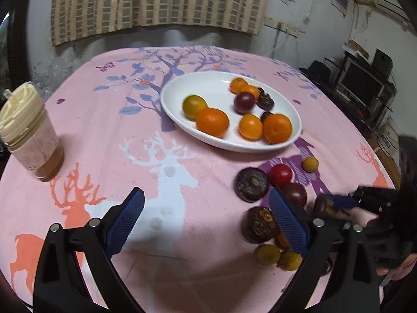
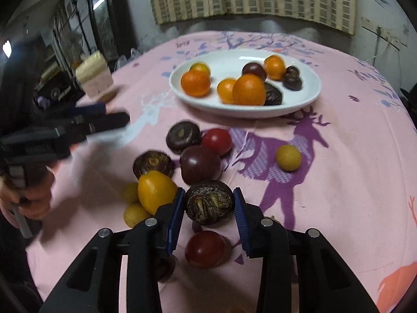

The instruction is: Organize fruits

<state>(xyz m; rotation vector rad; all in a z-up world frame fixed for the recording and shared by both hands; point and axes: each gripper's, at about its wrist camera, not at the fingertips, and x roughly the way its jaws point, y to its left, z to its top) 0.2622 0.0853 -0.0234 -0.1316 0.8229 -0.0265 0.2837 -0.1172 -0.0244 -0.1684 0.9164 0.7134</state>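
A white oval plate (image 1: 216, 83) (image 2: 307, 96) holds several oranges, a dark plum and dark water chestnuts. Loose fruit lies in front of it on the pink cloth: water chestnuts (image 1: 251, 184), a red tomato (image 1: 280, 174), a dark plum (image 2: 200, 164), a yellow tomato (image 2: 156, 190) and small yellow longans (image 2: 288, 157). My right gripper (image 2: 209, 191) has both blue pads against one dark water chestnut (image 2: 209, 204), low over the cloth; the same gripper (image 1: 336, 203) shows at the right of the left wrist view. My left gripper (image 1: 206, 193) stands wide open with nothing between its fingers.
A clear jar with a cream lid (image 1: 28, 133) stands at the table's left. Another red tomato (image 2: 206, 247) lies just under the right gripper. A hand (image 2: 31, 195) holds the left gripper (image 2: 114, 120). The table edge curves away behind the plate.
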